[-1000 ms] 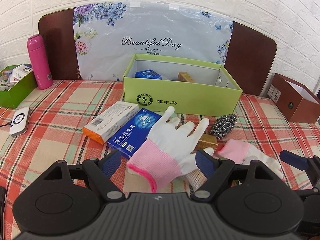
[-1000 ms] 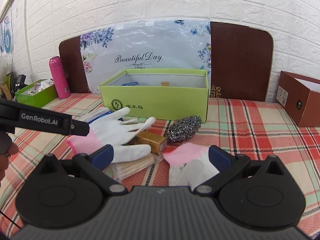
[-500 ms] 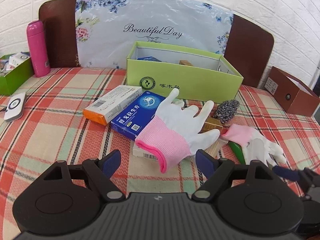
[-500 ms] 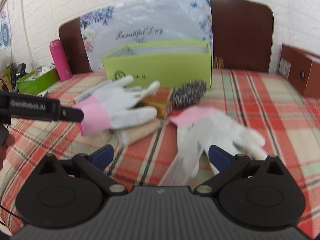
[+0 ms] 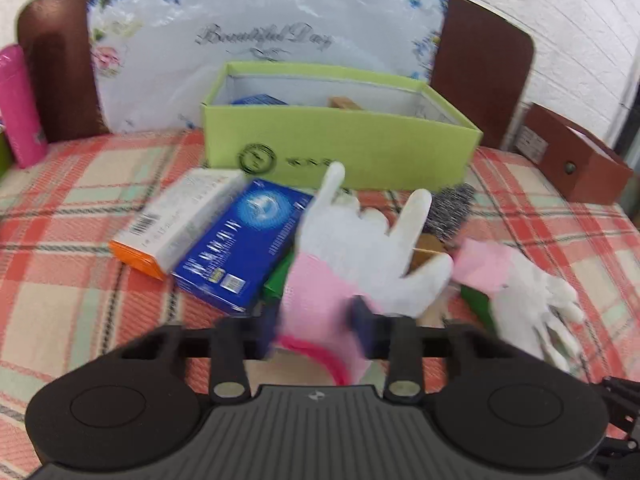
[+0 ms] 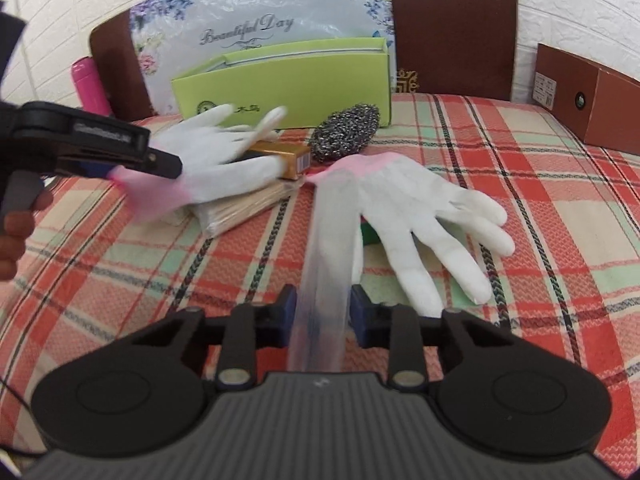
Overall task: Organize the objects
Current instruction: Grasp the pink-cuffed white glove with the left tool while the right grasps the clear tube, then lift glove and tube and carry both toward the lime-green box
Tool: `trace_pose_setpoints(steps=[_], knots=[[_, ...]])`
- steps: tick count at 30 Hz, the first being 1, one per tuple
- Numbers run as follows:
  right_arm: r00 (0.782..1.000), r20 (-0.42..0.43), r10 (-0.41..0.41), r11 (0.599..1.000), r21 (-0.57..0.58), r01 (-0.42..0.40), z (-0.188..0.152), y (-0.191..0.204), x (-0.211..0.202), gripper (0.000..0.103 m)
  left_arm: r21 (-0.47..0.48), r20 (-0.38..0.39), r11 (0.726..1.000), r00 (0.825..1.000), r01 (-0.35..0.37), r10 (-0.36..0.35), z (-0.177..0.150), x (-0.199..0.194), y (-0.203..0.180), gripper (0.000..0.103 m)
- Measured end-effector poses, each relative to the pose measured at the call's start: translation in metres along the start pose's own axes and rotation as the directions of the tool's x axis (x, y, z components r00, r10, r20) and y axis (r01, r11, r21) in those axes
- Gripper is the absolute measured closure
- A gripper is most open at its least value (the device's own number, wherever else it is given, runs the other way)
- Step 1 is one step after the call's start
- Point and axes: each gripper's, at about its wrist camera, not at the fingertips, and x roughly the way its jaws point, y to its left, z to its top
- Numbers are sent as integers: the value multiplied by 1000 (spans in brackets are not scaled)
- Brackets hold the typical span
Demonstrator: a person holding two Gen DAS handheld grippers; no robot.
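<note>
My left gripper (image 5: 316, 326) is shut on the pink cuff of a white glove (image 5: 360, 248), which lies over a blue box (image 5: 240, 248) and a gold box (image 6: 280, 158). My right gripper (image 6: 322, 314) is shut on one finger of a second white glove (image 6: 420, 208), whose pink cuff points away towards a steel scourer (image 6: 346, 132). The left gripper also shows in the right wrist view (image 6: 136, 168) at the left. An open green box (image 5: 340, 140) stands behind, with a blue pack and a tan item inside.
A white and orange box (image 5: 176, 220) lies left of the blue box. A bundle of wooden sticks (image 6: 248, 204) lies under the first glove. A pink bottle (image 5: 18, 108) stands far left. A brown box (image 5: 576, 164) sits at the right. The checked cloth (image 6: 520, 140) covers the table.
Both grippers have closed: the left on the first glove's cuff, the right on a finger of the second glove. Both have moved in closer to the gloves.
</note>
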Motion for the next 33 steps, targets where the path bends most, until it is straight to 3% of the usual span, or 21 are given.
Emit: trace_pose_setpoints(steps=[2,5,10,12,13,15,16,17,20,24,26,27,33], knots=[[999,-3,44,998,-50,-44,-5,4,-7,77,14,-15,999,999,37,-37,-6,-9,-2,87],[991,-47,124,988,-82,-127,-11,6,-14,78,98,-39,994,999,42,-38,-28,-27,-9,88],[988,-67,140,985,-91,-146,-15,4,-22,78,136,-109,990,994,23,-8,-71,-55,1,88],[991,-48,127,987,-91,-131,-13,3,-23,76,132,-100,991,995,-9,22,-77,-61,6,81],[992,-39,122,988,-89,-125,-12,3,-22,70,134,-86,991,996,-11,23,-75,-61,7,74],[992,-27,120,989,-84,-122,-9,4,-21,62,141,-50,990,998,-22,29,-68,-60,5,51],[992,-23,121,989,-88,-122,-8,5,-21,60,157,-33,987,999,-25,30,-65,-59,2,30],[992,-18,122,988,-91,-123,-7,7,-21,58,187,-9,982,1000,-21,23,-62,-56,-3,22],[993,-14,118,988,-94,-119,-8,9,-20,53,283,13,959,1000,-20,17,-57,-41,-17,22],[993,-28,115,988,-98,-117,-10,9,-16,53,350,-61,937,997,-14,38,-65,-22,-29,23],[993,-34,113,988,-101,-116,-10,8,-15,51,353,-94,934,995,57,-25,-73,-24,-29,41],[993,-37,113,988,-103,-116,-10,8,-13,51,346,-107,934,993,88,-54,-75,-27,-29,44],[994,-37,103,989,-107,-106,-7,10,-5,51,349,-96,935,995,58,-26,-78,-26,-36,40]])
